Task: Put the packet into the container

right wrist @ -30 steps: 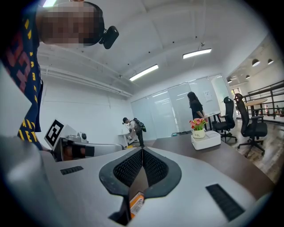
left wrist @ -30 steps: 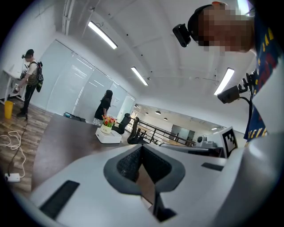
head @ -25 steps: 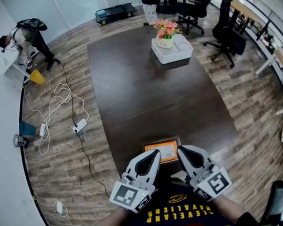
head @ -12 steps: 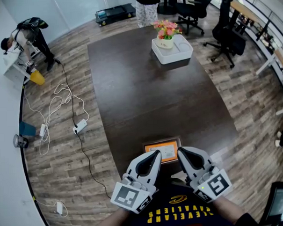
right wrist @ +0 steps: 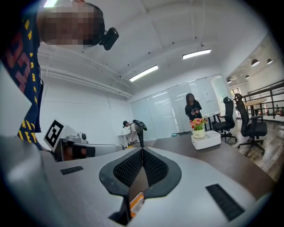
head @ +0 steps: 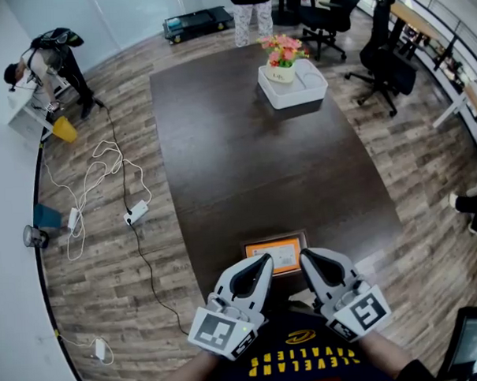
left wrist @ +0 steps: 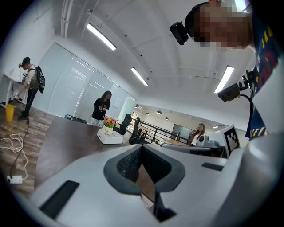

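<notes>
Dark table [head: 253, 169] – packet [head: 274, 254] at near edge, container [head: 309, 88] near far edge; we hold left gripper [head: 264, 259], right gripper [head: 304, 255] by packet – both jaws pressed together, empty.

The near edge of the packet [head: 274, 250] hides behind the left gripper [head: 264, 259] and right gripper [head: 303, 255]. Its print is too small to read. A far person [head: 251, 10] shows only legs.

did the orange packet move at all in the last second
No. The packet sits at the same spot on the table, by its near edge.
</notes>
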Action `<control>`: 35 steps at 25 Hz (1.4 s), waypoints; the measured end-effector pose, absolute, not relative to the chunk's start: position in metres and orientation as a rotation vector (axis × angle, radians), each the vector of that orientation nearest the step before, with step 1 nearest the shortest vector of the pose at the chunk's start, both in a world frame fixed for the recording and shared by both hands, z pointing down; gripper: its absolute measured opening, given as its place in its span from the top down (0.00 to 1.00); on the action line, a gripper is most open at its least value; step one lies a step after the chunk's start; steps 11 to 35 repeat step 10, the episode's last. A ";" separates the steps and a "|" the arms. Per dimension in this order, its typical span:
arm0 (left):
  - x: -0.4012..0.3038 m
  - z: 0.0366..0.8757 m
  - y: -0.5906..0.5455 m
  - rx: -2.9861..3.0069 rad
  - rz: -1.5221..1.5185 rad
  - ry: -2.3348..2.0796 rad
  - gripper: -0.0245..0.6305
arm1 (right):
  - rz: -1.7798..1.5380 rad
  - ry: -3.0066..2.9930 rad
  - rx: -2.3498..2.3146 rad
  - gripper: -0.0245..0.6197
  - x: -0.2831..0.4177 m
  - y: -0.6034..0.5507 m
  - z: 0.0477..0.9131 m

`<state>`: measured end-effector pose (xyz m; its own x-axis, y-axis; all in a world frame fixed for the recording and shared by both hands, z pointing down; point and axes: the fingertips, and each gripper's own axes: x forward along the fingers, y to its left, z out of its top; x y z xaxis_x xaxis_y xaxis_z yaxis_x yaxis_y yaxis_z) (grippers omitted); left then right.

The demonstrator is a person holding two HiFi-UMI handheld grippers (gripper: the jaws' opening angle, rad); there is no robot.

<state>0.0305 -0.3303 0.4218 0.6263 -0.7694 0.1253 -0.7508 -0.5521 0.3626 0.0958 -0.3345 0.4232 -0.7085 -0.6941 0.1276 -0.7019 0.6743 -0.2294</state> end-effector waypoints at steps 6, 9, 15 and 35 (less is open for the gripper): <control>0.031 0.425 -0.329 2.465 -0.061 -1.210 0.96 | 0.451 -2.829 1.198 0.95 0.096 -0.334 0.425; 0.030 0.425 -0.330 2.462 -0.065 -1.218 0.96 | 0.465 -2.825 1.199 0.95 0.096 -0.334 0.426; 0.030 0.425 -0.331 2.467 -0.065 -1.220 0.96 | 0.467 -2.824 1.199 0.95 0.095 -0.335 0.426; 0.030 0.425 -0.331 2.467 -0.065 -1.220 0.96 | 0.467 -2.824 1.199 0.95 0.095 -0.335 0.426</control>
